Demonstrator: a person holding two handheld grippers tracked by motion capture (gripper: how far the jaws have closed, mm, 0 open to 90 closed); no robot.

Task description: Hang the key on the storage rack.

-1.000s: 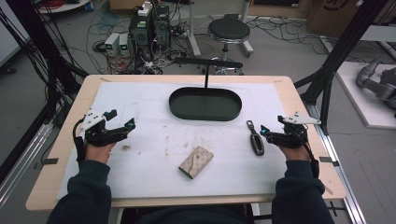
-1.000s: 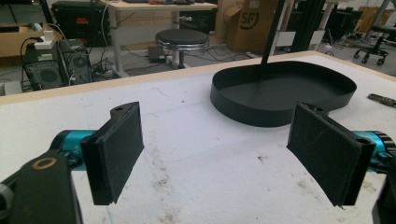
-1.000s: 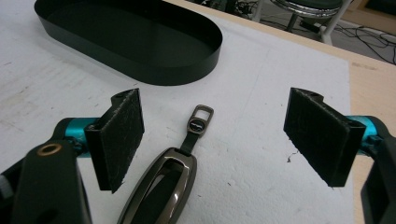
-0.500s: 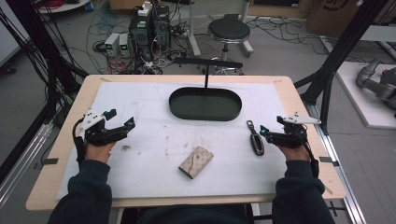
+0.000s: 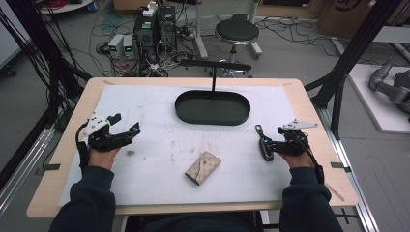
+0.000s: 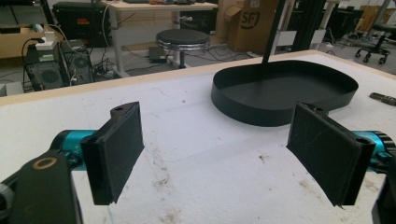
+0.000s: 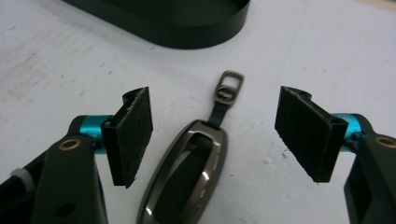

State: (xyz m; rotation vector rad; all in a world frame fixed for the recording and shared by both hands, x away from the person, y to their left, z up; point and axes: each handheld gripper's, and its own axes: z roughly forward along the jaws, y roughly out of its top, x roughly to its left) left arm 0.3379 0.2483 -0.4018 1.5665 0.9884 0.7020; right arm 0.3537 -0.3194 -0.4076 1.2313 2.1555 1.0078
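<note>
Left gripper (image 5: 124, 126) is held at the left of the high view, over the white mat (image 5: 154, 111), jaws spread wide with nothing between them. In the left gripper view (image 6: 224, 154) only stained mat is seen between the two black pads (image 6: 119, 144), and the black tray (image 6: 280, 93) sits in the upper right of the frame, well apart from the jaws.

A beige wallet (image 5: 202, 167) is seen lying flat at lower centre of the high view, apart from both grippers. The oval black tray (image 5: 212, 107) is placed above it at centre, with a thin black post (image 5: 213, 79) rising from its far rim.

A key fob (image 5: 263, 142) is seen right of centre, lying on the mat just beside the right gripper (image 5: 267, 143). In the right gripper view (image 7: 219, 135) the jaws are spread and the key fob (image 7: 187, 182) lies between them at bottom centre, untouched by either pad, its metal loop (image 7: 229, 88) pointed toward the tray (image 7: 187, 23) at the top of the frame. The grey plate (image 5: 300, 124) is seen on top of the right gripper.
</note>
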